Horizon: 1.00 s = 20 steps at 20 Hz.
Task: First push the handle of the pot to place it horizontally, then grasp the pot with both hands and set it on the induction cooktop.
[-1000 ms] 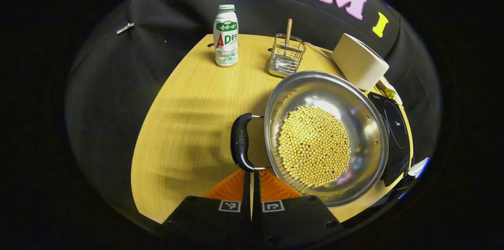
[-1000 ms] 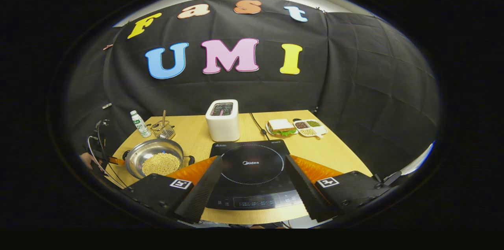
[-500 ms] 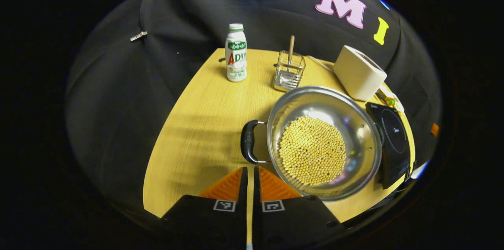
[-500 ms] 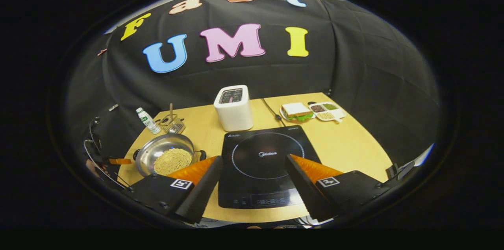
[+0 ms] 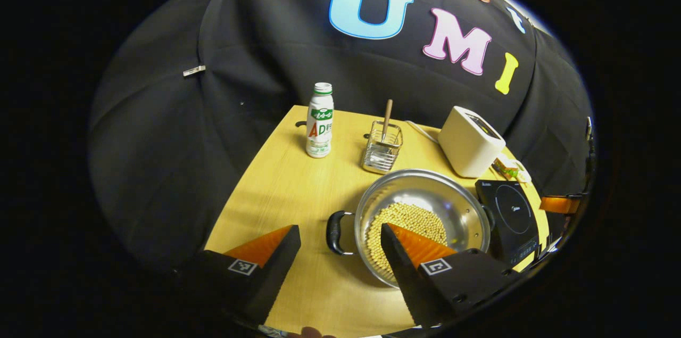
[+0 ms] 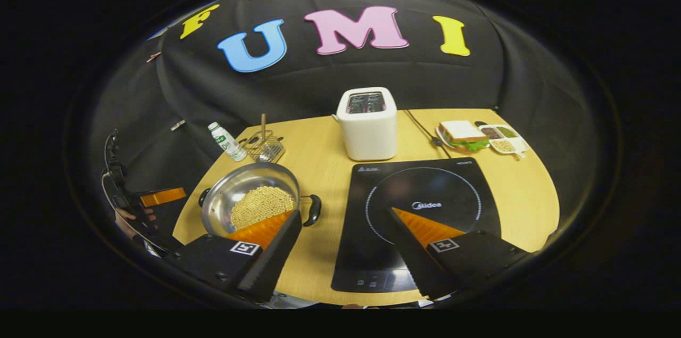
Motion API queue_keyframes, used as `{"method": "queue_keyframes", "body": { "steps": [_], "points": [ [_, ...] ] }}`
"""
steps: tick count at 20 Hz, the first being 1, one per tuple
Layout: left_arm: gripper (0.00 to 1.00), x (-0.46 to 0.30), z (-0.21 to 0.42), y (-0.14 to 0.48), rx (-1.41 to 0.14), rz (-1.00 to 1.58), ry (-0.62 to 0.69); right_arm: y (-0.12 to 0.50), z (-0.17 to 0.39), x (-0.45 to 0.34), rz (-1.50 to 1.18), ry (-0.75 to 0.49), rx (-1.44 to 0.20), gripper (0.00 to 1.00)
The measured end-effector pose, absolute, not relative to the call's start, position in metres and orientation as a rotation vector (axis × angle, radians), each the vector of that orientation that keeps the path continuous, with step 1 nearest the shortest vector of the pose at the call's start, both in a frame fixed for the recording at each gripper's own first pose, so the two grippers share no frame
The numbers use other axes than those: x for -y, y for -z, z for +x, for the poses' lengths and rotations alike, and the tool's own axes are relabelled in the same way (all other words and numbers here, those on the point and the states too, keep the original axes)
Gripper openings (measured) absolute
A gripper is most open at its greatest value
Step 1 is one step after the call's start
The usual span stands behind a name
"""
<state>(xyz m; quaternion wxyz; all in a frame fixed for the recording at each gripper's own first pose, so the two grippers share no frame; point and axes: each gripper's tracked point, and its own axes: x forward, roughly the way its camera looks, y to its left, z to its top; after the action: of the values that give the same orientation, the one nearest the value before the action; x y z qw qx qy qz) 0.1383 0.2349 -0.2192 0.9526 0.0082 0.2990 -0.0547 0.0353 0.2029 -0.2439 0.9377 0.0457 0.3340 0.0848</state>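
Note:
A steel pot (image 5: 425, 194) holding pale beans (image 5: 409, 218) rests on the wooden table (image 5: 287, 183), left of the black induction cooktop (image 5: 508, 210). Its two black handles point left and right. My left gripper (image 5: 338, 229) is open, and the pot's near handle (image 5: 334, 232) shows in the gap between its fingers, untouched. In the right gripper view, my right gripper (image 6: 345, 214) is open above the table between the pot (image 6: 239, 191) and the cooktop (image 6: 425, 194). The pot's right handle (image 6: 313, 210) sits just past its left finger. The left gripper (image 6: 159, 197) shows at far left, held by a hand (image 6: 133, 218).
A white toaster (image 6: 368, 122) stands behind the cooktop, its cord running back. A white drink bottle (image 5: 320, 128) and a wire holder (image 5: 382, 149) with a wooden stick stand behind the pot. A sandwich plate (image 6: 462, 134) and a divided dish (image 6: 505, 138) sit at the back right.
My left gripper has gone from shut to open and drawn back and up from the pot's handle. My right gripper, still open, has come closer to the table and the pot.

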Motion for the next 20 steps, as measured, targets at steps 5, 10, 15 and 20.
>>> {"method": "queue_keyframes", "body": {
  "steps": [5,10,15,20],
  "points": [
    [0.95,-0.238,0.157,0.237,-0.642,0.027,0.14,0.273,0.066,-0.235,0.124,-0.227,-0.74,0.99],
    [0.95,-0.238,0.173,0.249,-0.653,0.014,0.182,0.311,0.079,-0.257,0.126,-0.28,-0.84,1.0],
    [0.95,-0.241,0.184,0.279,-0.694,-0.005,0.205,0.348,0.082,-0.274,0.118,-0.316,-0.911,0.99],
    [0.95,-0.23,0.182,0.308,-0.765,-0.081,0.23,0.365,0.091,-0.291,0.135,-0.342,-0.952,0.99]
  ]
}}
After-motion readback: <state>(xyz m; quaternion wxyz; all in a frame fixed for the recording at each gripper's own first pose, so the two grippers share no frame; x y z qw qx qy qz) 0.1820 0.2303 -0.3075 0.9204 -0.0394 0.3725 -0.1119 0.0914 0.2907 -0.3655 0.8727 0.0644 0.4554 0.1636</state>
